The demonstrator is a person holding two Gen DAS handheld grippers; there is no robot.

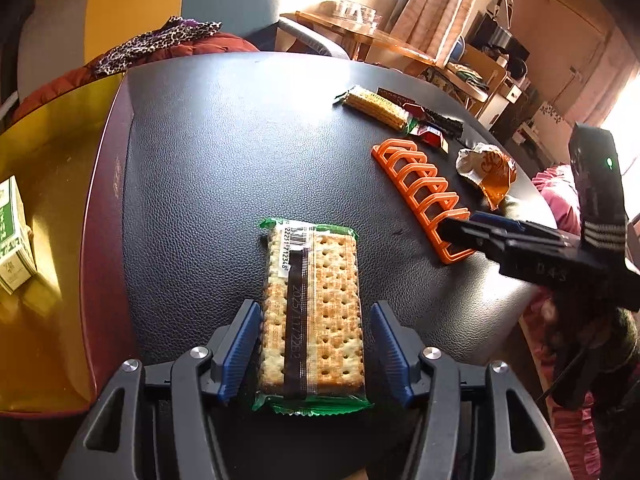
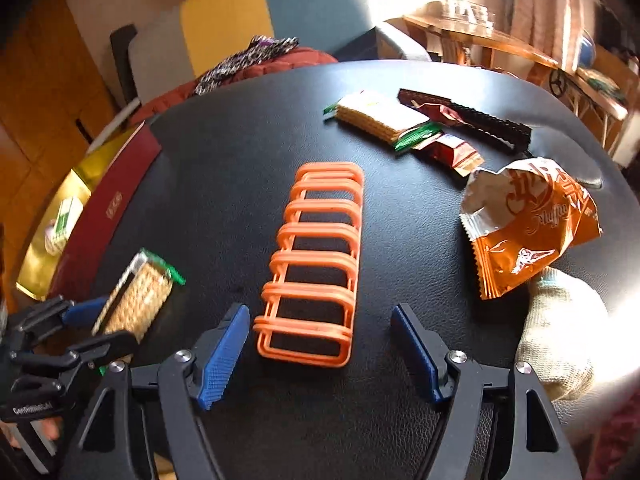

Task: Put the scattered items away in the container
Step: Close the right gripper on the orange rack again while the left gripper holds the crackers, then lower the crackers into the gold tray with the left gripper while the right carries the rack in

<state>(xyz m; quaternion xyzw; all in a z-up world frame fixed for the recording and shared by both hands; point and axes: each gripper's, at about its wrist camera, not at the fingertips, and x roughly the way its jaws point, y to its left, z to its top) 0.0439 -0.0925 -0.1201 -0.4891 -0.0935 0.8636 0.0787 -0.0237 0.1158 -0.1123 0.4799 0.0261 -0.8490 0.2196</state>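
Observation:
A cracker packet (image 1: 316,312) with green ends lies flat on the black table (image 1: 224,152), between the fingers of my left gripper (image 1: 316,348). That gripper is open; its pads stand close on either side. The same packet (image 2: 136,300) looks blurred in the right wrist view. My right gripper (image 2: 320,344) is open around the near end of an orange wire rack (image 2: 316,256), and from the left wrist view it (image 1: 460,232) shows side-on by that rack (image 1: 420,184). A gold-lined red box (image 1: 44,160) sits at the table's left.
At the far right of the table lie a second cracker packet (image 2: 380,116), a dark wafer bar (image 2: 480,120), red sweet wrappers (image 2: 452,152) and a torn orange wrapper (image 2: 528,220). A cream knitted cloth or glove (image 2: 560,328) lies near it. A small green-white carton (image 1: 12,236) is in the box.

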